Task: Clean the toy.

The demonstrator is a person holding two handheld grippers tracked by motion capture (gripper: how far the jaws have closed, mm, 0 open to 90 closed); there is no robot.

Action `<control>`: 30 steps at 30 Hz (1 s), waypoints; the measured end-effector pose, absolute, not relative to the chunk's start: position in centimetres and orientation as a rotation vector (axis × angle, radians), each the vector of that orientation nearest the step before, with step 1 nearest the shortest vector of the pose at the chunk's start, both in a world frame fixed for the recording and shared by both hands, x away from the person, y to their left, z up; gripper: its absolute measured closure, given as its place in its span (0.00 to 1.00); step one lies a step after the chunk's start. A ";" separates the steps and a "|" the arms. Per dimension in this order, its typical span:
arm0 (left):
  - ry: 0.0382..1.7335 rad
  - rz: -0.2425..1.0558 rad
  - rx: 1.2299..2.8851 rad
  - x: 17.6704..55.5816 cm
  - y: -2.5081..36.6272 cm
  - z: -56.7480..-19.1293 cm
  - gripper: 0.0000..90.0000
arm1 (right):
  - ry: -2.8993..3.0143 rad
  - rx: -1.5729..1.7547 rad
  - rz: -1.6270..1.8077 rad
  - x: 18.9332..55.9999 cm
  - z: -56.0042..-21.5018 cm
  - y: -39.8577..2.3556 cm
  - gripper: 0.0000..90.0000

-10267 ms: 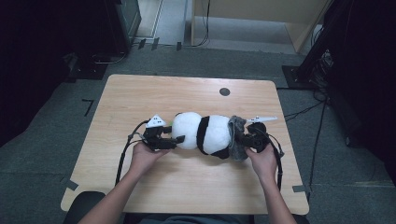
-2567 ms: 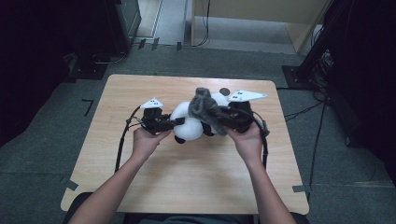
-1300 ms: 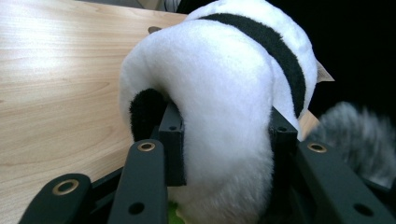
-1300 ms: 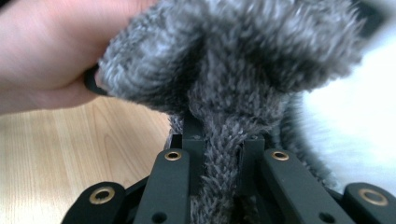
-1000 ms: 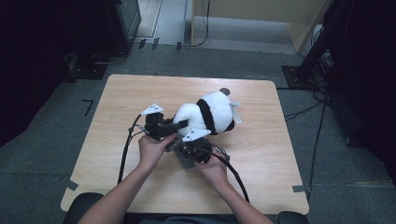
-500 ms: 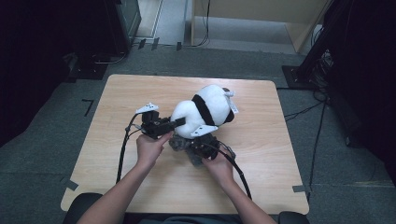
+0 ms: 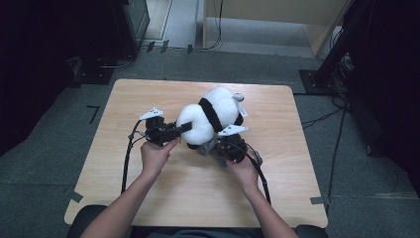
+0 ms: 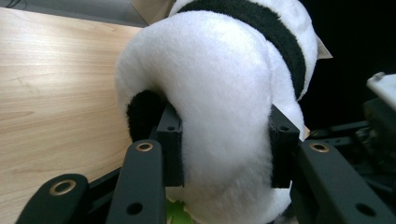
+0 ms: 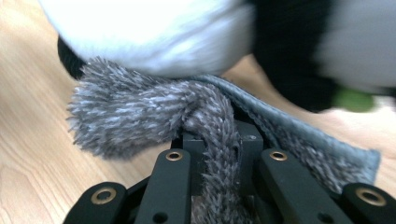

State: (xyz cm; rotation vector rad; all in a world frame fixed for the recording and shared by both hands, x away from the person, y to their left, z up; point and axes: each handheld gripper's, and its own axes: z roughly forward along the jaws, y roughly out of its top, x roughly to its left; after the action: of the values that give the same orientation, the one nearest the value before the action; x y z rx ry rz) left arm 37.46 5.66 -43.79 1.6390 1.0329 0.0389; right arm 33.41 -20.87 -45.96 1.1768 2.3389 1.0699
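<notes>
Two tools are engaged with one plush panda [image 7: 210, 116], which is propped tilted near the middle of the tabletop [image 7: 124, 99]. To the left of the panda, the left tool [image 7: 184, 128] is clamped on the toy's white rounded end, its pads sunk into the stuffing. Just below the panda, the right tool [image 7: 214, 148] is clenched on a grey knitted scarf [image 9: 154, 112] that trails under the toy. A slip is judged likely: the soft plush could squeeze out of the left grip, or the scarf could be pulled free if tugged sideways.
</notes>
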 end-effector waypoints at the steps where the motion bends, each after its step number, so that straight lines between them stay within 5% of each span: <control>1: 1.034 0.043 1.638 37.5 5.8 -43.8 0.66 | 2.321 1.180 1.081 33.4 -45.6 -21.2 0.89; 15: 1.037 0.036 1.656 37.3 5.3 -43.9 0.66 | 2.070 1.143 1.439 31.7 -39.5 -24.4 0.89; 30: 1.012 0.029 1.730 36.4 3.2 -44.4 0.66 | 2.216 1.064 1.430 31.0 -41.3 -19.4 0.89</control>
State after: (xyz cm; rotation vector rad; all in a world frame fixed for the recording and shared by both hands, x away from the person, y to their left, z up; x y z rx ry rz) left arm 36.38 3.15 -44.41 1.7303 1.0123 0.0293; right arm 31.02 -19.39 -41.33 1.0643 2.2159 1.4296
